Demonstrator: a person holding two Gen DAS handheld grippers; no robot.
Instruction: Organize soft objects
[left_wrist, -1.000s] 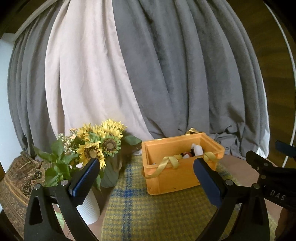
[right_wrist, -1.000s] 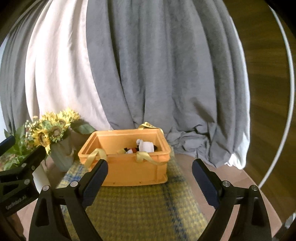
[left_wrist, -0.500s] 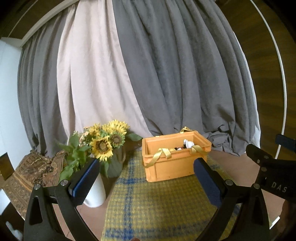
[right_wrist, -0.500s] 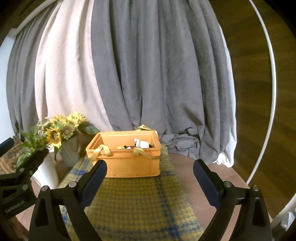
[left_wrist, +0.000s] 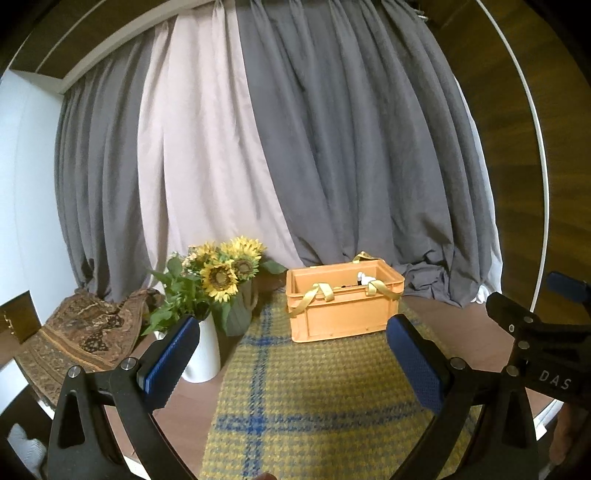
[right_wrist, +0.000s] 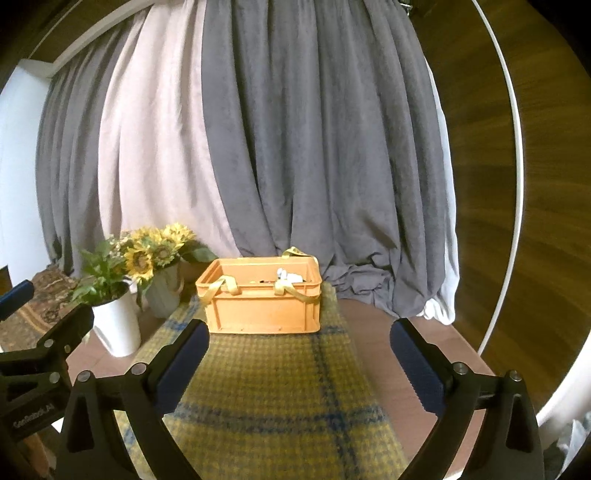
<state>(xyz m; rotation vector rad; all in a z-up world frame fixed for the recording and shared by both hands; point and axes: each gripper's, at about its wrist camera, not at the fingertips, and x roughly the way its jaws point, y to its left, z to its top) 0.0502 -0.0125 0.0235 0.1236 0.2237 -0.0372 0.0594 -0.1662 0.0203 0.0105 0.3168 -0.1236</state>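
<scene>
Both the left gripper (left_wrist: 293, 354) and right gripper (right_wrist: 298, 357) are held wide apart, the right's jaws just opened further, nothing between. An orange plastic crate (right_wrist: 260, 300) is seen on the yellow plaid cloth (right_wrist: 273, 387), apparently holding a white soft toy (right_wrist: 290, 275).

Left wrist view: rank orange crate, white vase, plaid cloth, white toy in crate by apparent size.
1. plaid cloth, nearest the camera, so inflated
2. orange crate
3. white vase, closer than the crate
4. white toy, mostly hidden
</scene>
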